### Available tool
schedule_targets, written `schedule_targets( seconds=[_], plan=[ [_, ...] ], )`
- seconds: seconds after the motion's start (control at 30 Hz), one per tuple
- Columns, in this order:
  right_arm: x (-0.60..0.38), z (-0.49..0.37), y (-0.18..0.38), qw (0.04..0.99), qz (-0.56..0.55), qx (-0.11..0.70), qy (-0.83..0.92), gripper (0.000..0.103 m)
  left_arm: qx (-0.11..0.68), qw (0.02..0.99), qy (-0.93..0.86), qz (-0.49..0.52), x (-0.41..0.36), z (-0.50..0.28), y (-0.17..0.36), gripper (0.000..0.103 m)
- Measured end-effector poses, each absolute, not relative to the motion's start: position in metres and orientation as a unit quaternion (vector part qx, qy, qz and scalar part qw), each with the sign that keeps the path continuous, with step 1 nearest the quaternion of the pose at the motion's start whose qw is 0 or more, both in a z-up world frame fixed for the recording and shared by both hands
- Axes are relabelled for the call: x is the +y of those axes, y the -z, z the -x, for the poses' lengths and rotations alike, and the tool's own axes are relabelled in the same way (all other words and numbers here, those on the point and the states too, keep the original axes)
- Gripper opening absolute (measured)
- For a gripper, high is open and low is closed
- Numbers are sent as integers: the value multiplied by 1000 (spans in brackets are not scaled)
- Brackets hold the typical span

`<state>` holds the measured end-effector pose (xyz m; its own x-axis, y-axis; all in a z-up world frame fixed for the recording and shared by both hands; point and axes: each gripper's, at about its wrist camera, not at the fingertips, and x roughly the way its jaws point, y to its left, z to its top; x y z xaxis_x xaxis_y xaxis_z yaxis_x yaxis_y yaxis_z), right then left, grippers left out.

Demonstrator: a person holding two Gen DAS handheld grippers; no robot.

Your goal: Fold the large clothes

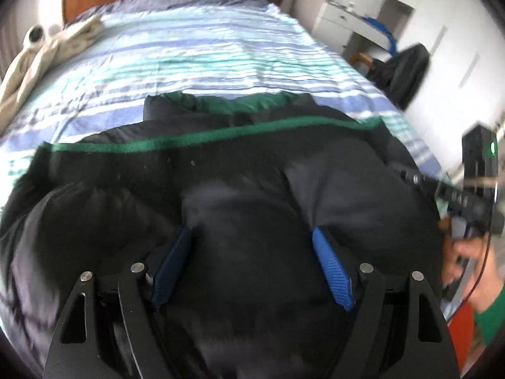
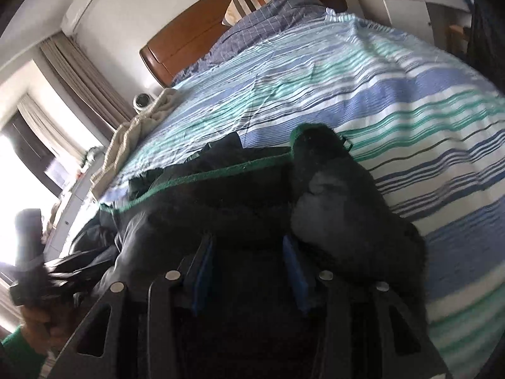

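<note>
A large black puffy jacket [image 1: 221,170] with a green trim line lies on the striped bed [image 1: 189,57]. My left gripper [image 1: 252,233] has its blue pads spread wide, with a thick bunch of jacket fabric bulging between them. In the right wrist view the jacket [image 2: 331,195] also fills the foreground, and my right gripper [image 2: 247,240] has its pads apart around jacket fabric. Whether either gripper pinches the fabric is unclear. The right gripper's body shows in the left wrist view [image 1: 473,195], at the jacket's right edge.
A beige cloth [image 1: 41,57] lies at the bed's left edge by a small white camera [image 1: 34,36]. A wooden headboard [image 2: 221,28] and pillows are at the far end. White cabinets [image 1: 341,19] and a dark chair [image 1: 407,69] stand to the right.
</note>
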<state>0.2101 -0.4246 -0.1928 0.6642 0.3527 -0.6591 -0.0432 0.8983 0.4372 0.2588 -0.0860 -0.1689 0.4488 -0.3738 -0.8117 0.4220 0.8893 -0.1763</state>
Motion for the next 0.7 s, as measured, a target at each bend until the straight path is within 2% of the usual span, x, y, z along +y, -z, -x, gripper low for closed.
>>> schedule_targets(
  seconds=[0.23, 0.37, 0.43, 0.57, 0.7],
  plan=[
    [-419, -130, 152, 906, -212, 343, -132, 46, 458, 857, 233, -38, -89, -257, 195, 84],
    [-413, -87, 153, 907, -219, 334, -132, 46, 460, 857, 231, -37, -87, -258, 194, 83],
    [-410, -69, 153, 907, -221, 332, -133, 46, 461, 857, 229, -37, -84, -249, 184, 77],
    [-406, -35, 146, 911, -229, 314, -142, 46, 438, 863, 242, -61, -81, -218, 168, 77],
    [-399, -21, 145, 912, -217, 317, -146, 46, 442, 863, 238, -50, -81, -218, 187, 79]
  ],
)
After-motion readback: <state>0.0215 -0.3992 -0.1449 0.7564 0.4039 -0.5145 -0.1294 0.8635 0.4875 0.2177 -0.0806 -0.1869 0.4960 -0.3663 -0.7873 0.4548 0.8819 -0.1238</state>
